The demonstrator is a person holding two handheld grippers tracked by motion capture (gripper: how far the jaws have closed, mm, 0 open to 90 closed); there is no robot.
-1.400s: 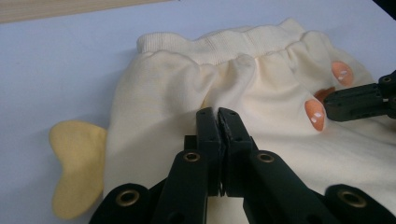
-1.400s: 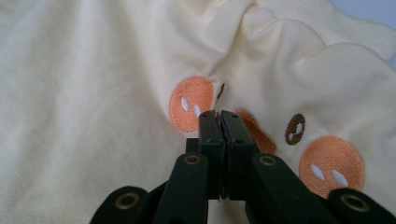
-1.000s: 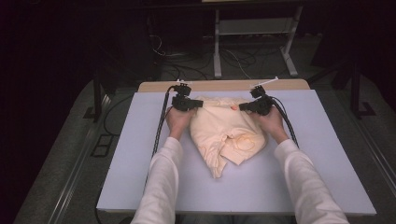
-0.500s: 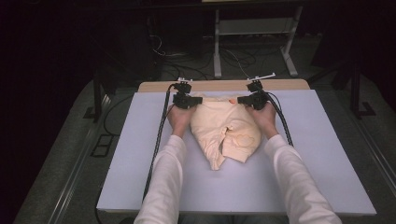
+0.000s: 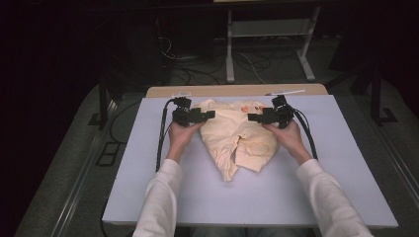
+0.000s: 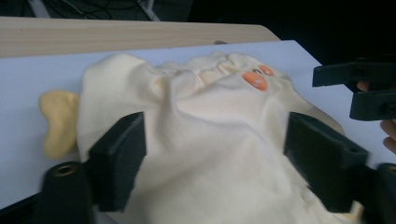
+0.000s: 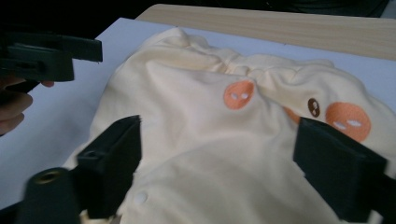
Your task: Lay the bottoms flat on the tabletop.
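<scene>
From above we see the garment (image 5: pixel 237 134) lying mid-tabletop (image 5: pixel 148 187) between our left tongs (image 5: pixel 210 115) and right tongs (image 5: pixel 253 117), whose jaws have just been opening, and each gripper view shows them spread over the cloth, pinching nothing.

The garment (image 5: pixel 237 133) lies on the table (image 5: pixel 346 148), apparently between both claws.

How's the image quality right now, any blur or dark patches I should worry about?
High view: table evenly lit, surroundings nearly black, garment sharp. Left gripper view: near fingers soft, cloth folds slightly blurred. Right gripper view: left edge smeared, orange patches clear.
</scene>
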